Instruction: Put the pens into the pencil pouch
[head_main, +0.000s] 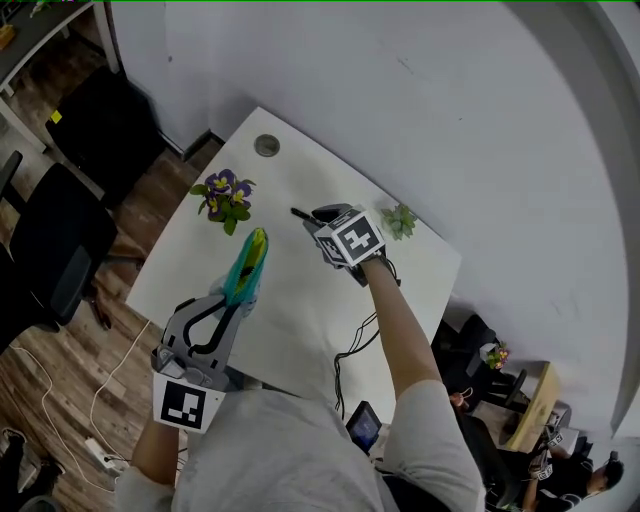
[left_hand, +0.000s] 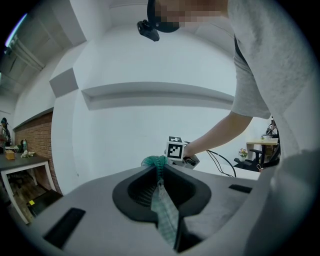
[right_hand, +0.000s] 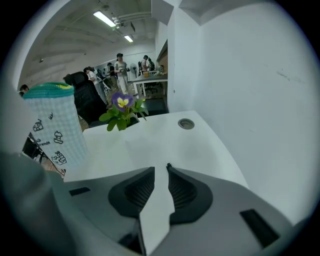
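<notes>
Head view shows the white surface (head_main: 300, 310) spread below me, and over its near side my left tongs (head_main: 238, 292) are clenched on the teal pencil pouch (head_main: 247, 262), which pokes out past the jaws. Further across, my right tongs (head_main: 318, 215) hang released with nothing between them, and a black pen (head_main: 299, 213) lies right at their tips.

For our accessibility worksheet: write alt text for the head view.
The left gripper grips a teal pouch above a white table, while the open right gripper points down beside a black pen. Purple flowers stand on the table's left.
</notes>
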